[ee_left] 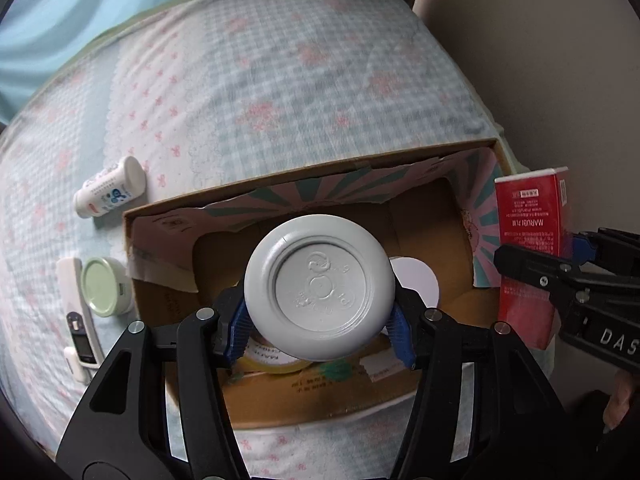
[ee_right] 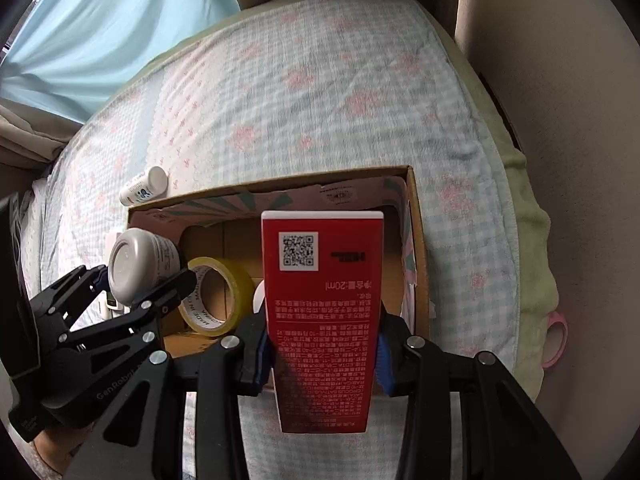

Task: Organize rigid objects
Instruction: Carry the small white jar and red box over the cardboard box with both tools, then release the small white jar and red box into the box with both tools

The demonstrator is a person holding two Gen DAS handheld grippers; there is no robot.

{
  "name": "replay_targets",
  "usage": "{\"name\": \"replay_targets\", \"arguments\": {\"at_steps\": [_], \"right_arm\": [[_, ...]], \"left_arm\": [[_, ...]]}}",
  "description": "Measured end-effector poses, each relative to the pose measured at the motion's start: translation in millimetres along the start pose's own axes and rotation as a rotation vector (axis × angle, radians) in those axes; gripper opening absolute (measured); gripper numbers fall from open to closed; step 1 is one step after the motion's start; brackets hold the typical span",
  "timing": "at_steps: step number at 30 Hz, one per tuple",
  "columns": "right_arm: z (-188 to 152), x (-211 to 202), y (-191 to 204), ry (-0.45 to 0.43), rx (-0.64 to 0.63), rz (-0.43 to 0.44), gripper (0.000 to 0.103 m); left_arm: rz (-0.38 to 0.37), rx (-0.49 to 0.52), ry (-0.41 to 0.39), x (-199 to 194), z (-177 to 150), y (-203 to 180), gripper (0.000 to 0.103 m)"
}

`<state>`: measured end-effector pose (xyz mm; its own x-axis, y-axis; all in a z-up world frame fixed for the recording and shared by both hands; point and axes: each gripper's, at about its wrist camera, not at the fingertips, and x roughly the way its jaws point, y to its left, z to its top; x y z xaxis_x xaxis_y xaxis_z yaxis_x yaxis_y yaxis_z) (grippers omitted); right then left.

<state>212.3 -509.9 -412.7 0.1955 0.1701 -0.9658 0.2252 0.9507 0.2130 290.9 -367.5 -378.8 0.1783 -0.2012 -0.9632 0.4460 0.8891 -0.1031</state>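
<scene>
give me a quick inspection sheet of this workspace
surface: bed with checked floral sheet
job's things: cardboard box open, yellow tape roll inside; grey-based bottle and red carton held over it
clutter: white tube, green-lidded jar, thermometer-like device left of box
grippers: left gripper shut on bottle; right gripper shut on carton
cables: nothing seen
surroundings: blue curtain, beige wall
</scene>
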Motion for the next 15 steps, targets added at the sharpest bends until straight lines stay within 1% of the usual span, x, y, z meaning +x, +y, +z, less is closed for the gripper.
{"name": "replay_targets", "arguments": {"at_steps": [3,7,12,15], "right_arm": [[1,17,0,0.021,-0.030,-0.027,0.037],[3,30,-4,0.033,-0.019,-0.010,0.038],[4,38,-1,0.048,-0.079,-0.020,0.038],[5,40,-4,0.051,-0.063,-0.005,0.038]], "left_arm": [[-0.002,-0.016,0.038,26,10,6,0.053],[0.028,0.019,0.083,52,20,6,0.053],[-0.010,0.001,0.108,63,27,11,0.053],[-0.001,-0.006,0.119,66,26,10,0.053]]}}
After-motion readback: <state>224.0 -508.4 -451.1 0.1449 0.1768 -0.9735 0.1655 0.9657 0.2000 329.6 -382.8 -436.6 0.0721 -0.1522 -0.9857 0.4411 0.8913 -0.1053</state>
